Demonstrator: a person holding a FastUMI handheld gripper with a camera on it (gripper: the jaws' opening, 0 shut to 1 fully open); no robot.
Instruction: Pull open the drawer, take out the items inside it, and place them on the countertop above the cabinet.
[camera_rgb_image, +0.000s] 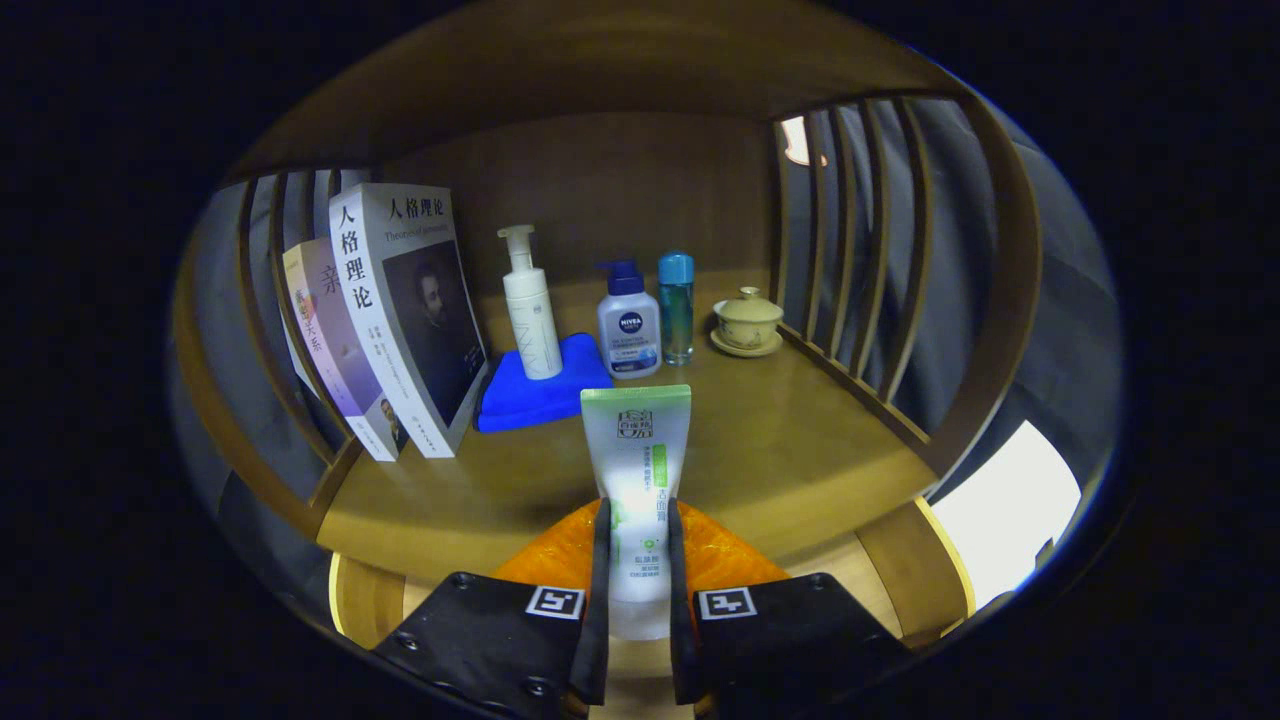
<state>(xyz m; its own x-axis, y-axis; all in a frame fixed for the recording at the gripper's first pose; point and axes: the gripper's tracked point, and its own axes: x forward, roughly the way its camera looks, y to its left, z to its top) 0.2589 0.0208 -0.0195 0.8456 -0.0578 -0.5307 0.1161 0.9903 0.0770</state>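
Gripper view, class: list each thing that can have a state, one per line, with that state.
Gripper: shut on the tube.
Tube: held between the fingers, above the countertop.
Pump bottle: upright on the blue cloth.
Lidded cup: lid on, on its saucer.
Books: standing, leaning.

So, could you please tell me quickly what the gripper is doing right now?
Gripper: shut on the white squeeze tube with a green end, both fingers pressing its sides, above the wooden countertop.

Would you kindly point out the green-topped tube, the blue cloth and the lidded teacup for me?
green-topped tube (636, 440): gripper view, the white body above the gripper (637, 560), whose fingers press on it.
blue cloth (530, 400): gripper view, its bare front part.
lidded teacup (747, 318): gripper view, the bowl's side.
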